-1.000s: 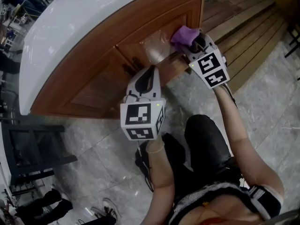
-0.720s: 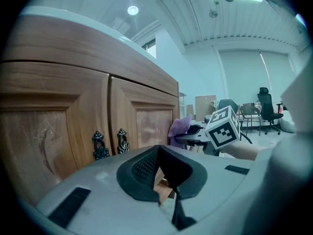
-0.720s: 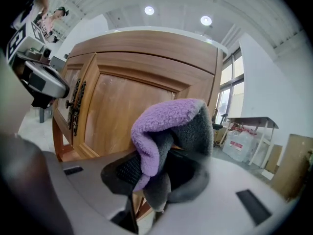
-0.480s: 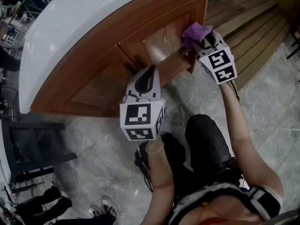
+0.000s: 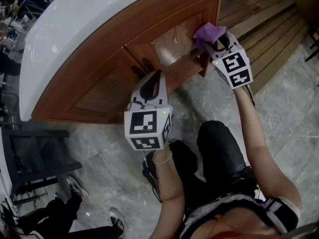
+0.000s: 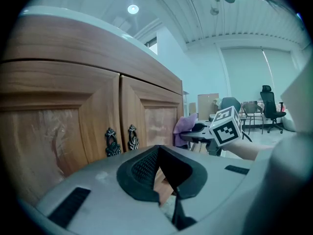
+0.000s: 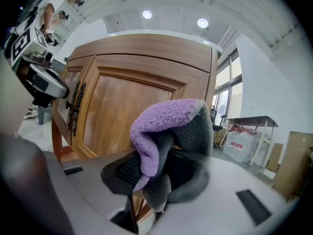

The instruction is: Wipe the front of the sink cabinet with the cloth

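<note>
**Two grippers, one cloth at the cabinet's right end**

The sink cabinet (image 5: pixel 94 91) curves across the head view, wooden front toward the person. The right gripper (image 5: pixel 215 41) is clamped on the purple cloth (image 5: pixel 207 32) by the right door's outer corner, so most of the front lies to its left. The left gripper (image 5: pixel 153 78), jaws together and empty, hangs near the door handles (image 6: pixel 120 140).

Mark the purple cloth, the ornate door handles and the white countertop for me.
purple cloth (image 7: pixel 161 117): right gripper view, its fuzzy folded top.
door handles (image 6: pixel 112 142): left gripper view, the left handle's plate.
white countertop (image 5: pixel 75 29): head view, its bare top.
</note>
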